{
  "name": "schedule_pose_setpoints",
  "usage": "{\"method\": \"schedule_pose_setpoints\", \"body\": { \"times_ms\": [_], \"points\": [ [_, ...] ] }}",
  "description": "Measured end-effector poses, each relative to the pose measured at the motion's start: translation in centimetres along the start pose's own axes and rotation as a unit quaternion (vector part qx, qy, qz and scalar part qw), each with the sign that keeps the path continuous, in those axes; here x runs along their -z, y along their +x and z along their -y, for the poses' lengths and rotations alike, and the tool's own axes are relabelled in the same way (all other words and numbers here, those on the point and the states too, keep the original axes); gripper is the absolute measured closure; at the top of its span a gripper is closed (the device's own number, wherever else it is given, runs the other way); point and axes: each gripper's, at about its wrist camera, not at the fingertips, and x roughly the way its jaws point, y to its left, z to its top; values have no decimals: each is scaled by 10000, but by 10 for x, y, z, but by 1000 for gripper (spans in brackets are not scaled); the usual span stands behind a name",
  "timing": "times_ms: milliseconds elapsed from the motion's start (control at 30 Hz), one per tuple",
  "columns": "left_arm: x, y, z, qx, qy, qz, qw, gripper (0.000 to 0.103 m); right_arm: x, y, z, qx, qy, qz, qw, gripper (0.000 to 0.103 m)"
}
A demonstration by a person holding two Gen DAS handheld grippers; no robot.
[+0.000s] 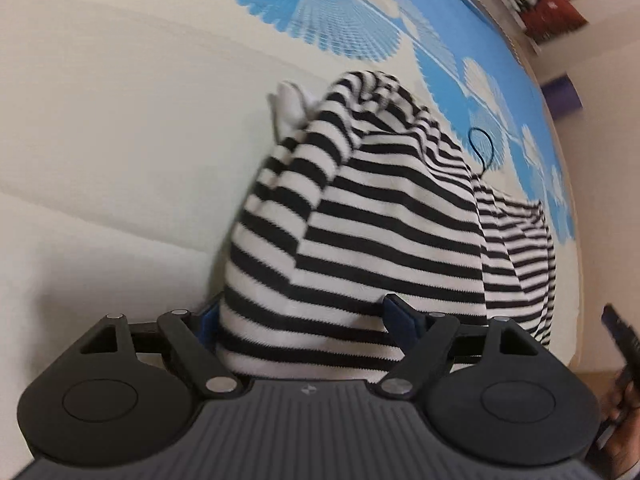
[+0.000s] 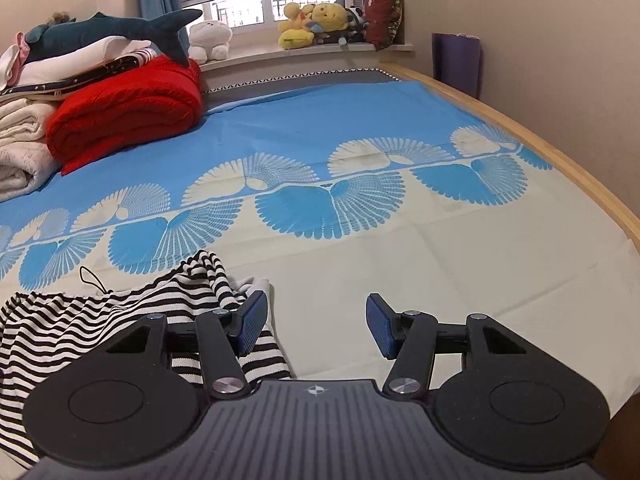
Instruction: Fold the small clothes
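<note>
A black-and-white striped garment lies bunched on the cream part of the bedsheet. A white piece pokes out at its far end and a thin black loop lies beside it. My left gripper points down at the heap with its jaws spread wide. The near fold of cloth fills the gap between them and hides the left pad. In the right wrist view the same garment lies at lower left. My right gripper is open over bare sheet, with its left finger above the garment's edge.
A red folded quilt and stacked blankets with a shark plush sit at the bed's far left. Plush toys line the windowsill. The wooden bed edge runs along the right, near the wall. A hand shows at the lower right.
</note>
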Motion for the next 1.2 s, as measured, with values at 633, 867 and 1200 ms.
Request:
{"method": "schedule_pose_setpoints", "body": {
  "times_ms": [633, 867, 1200],
  "points": [
    [1, -27, 17, 548, 136, 531, 9970, 91, -3, 8, -19, 56, 19, 7, 10000, 46],
    [11, -56, 20, -181, 128, 779, 9967, 91, -1, 3, -32, -146, -87, 50, 9998, 46],
    [19, -60, 150, 768, 869, 1079, 9874, 91, -1, -8, -12, -175, 100, 144, 9997, 46]
  ]
}}
